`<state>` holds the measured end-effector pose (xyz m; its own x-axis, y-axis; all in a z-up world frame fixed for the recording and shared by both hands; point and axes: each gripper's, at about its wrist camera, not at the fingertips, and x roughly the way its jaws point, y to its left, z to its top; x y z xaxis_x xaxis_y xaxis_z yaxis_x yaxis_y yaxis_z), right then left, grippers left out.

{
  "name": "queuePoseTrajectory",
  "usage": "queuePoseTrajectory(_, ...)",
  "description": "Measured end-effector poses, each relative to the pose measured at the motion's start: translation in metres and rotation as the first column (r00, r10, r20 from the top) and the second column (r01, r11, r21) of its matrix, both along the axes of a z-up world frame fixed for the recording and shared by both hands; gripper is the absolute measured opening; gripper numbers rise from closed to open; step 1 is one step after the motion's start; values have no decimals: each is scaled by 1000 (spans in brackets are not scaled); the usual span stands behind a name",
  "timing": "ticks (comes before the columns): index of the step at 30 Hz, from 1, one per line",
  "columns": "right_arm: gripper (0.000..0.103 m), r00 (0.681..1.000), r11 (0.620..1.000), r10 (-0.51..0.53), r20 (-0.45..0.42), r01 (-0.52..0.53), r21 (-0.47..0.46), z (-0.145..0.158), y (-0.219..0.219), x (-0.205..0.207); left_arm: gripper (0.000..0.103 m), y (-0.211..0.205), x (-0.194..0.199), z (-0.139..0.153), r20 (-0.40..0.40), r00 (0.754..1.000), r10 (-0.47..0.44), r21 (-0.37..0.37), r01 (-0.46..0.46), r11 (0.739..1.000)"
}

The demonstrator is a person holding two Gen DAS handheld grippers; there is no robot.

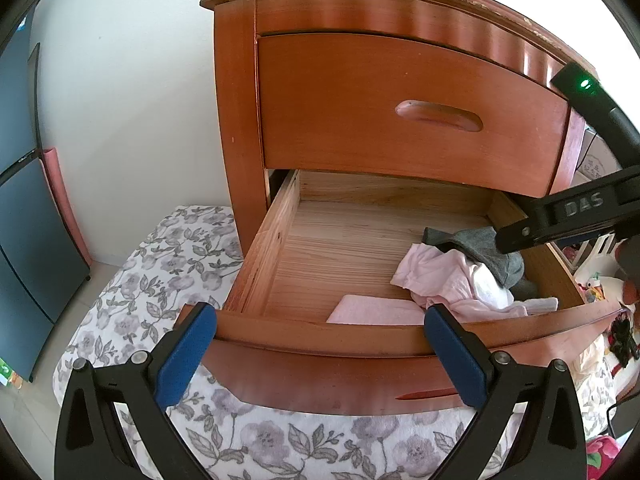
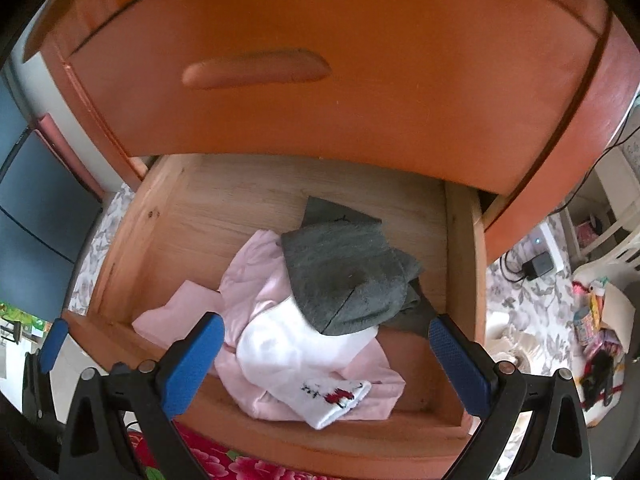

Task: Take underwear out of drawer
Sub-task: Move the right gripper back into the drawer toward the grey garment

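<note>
**Count of things in and around the nightstand**

One wooden nightstand [image 1: 236,120] with two drawers: one upper drawer [image 1: 400,80] closed, one lower drawer [image 1: 276,240] pulled out. Inside the lower drawer lie four pieces of cloth that can be told apart: one grey garment [image 2: 344,272], one crumpled pink garment [image 2: 256,272], one white garment [image 2: 280,348] with a small red and black print, and one folded pink piece [image 1: 372,310] near the front. Two grippers show: one left gripper [image 1: 320,354], one right gripper [image 2: 326,364], each with two blue-padded fingers set wide apart

Both tongs [image 1: 320,348] [image 2: 326,354]: black frames, blue textured pads, silver screws, "DAS" embossed.
</note>
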<state>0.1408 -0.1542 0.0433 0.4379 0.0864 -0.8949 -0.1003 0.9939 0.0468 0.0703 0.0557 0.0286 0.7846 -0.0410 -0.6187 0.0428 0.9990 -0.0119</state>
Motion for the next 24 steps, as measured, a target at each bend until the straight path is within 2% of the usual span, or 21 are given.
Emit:
queuePoseTrajectory(7,102,997,998,-59,-40,58,-20,-22,-10,22,103,0,1,0,1,1000,0,0,0,1000)
queuePoseTrajectory(13,94,994,998,-68,-86,68,-4,-39,-14,34,103,0,0,0,0,1000,0,0,0,1000)
queuePoseTrajectory(21,61,993,998,-54,-105,58,34,-47,-8,40,103,0,0,0,0,1000,0,0,0,1000)
queuePoseTrajectory(23,41,994,998,-53,-98,56,33,-45,-6,38,103,0,0,0,0,1000,0,0,0,1000)
queuePoseTrajectory(24,37,994,998,-52,-95,55,27,-44,-6,38,103,0,0,0,0,1000,0,0,0,1000)
